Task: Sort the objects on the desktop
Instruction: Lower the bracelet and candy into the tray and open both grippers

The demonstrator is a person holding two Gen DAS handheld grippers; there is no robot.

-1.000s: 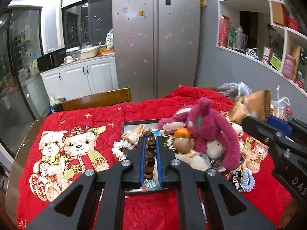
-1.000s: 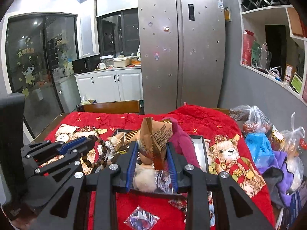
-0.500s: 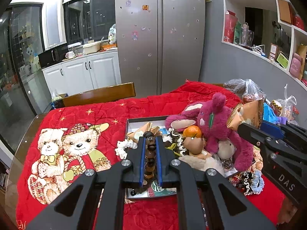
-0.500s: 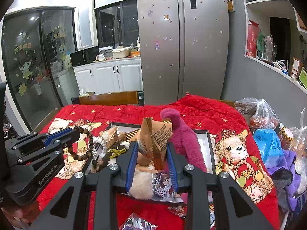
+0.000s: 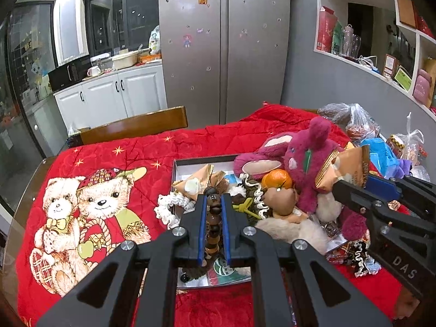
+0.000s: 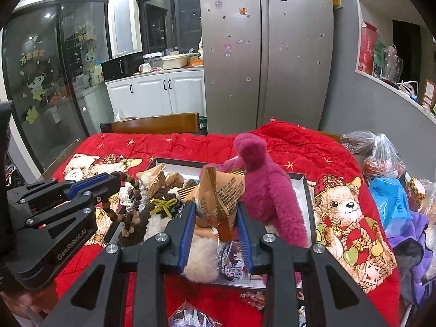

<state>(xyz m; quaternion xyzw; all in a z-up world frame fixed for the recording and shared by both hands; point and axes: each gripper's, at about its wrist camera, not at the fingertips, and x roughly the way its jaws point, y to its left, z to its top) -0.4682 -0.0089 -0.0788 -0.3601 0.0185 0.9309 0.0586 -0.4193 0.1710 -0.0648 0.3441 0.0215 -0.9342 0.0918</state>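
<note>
Black left gripper point(image 5: 212, 204) pinches beads point(image 5: 214, 218); right gripper point(image 6: 215, 209) clamps packet point(image 6: 220, 193).

dim indoor light, sharp, fisheye-warped edges

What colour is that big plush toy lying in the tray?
The plush toy is magenta pink, clearest in the right wrist view.

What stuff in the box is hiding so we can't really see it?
- Tray floor, both views: buried under piled toys and snacks.
- Pink plush toy face, right wrist view: turned away.
- Bead string lower end, left wrist view: behind the left claw.
- Snack packet base, right wrist view: between the right claw fingers.
</note>
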